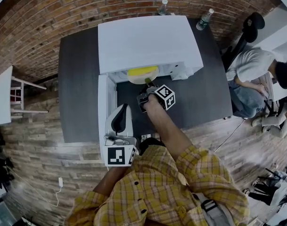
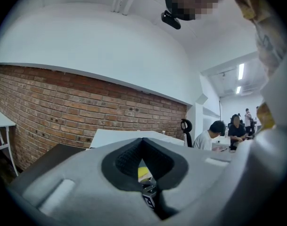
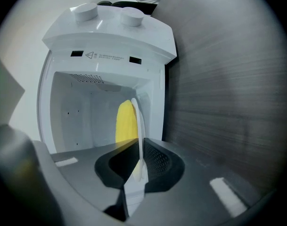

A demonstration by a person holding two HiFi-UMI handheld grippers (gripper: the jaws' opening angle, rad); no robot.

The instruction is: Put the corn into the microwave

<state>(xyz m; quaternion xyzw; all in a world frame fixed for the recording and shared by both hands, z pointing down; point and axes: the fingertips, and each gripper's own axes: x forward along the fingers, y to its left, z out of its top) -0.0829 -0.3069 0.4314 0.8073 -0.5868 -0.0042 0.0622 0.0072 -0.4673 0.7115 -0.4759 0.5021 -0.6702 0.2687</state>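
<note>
1. Yellow corn (image 1: pixel 143 72) lay on a plate at the open mouth of the white microwave (image 1: pixel 148 41), partly under its front edge. It was just far of the right claw (image 1: pixel 148 84).
2. The right claw was clenched on the near rim of the plate and did not touch the corn.
3. The right gripper view showed what the head view did not. The thin white plate (image 3: pixel 140 131) ran edge-on between the right claw's (image 3: pixel 139 171) closed jaws. The corn (image 3: pixel 126 121) sat against the plate's left face, beyond the jaw tips, with the bare white cavity of the microwave (image 3: pixel 110 36) behind it. Two round knobs (image 3: pixel 131 15) stood out on the control panel.
4. The head view alone showed the microwave door (image 1: pixel 102 107) swung out toward the near side at the left. The left claw (image 1: pixel 123 108) sat just right of the door, near of the corn and apart from it.
5. In the left gripper view, the left claw (image 2: pixel 142 142) had its tips pressed together on nothing. A sliver of yellow showed through the hollow behind them.
6. That view also took in a brick wall (image 2: pixel 63 112) and seated people at the far right.
7. The dark table (image 1: pixel 77 88) carried the microwave, and two bottles (image 1: pixel 204 19) stood at its far edge.
</note>
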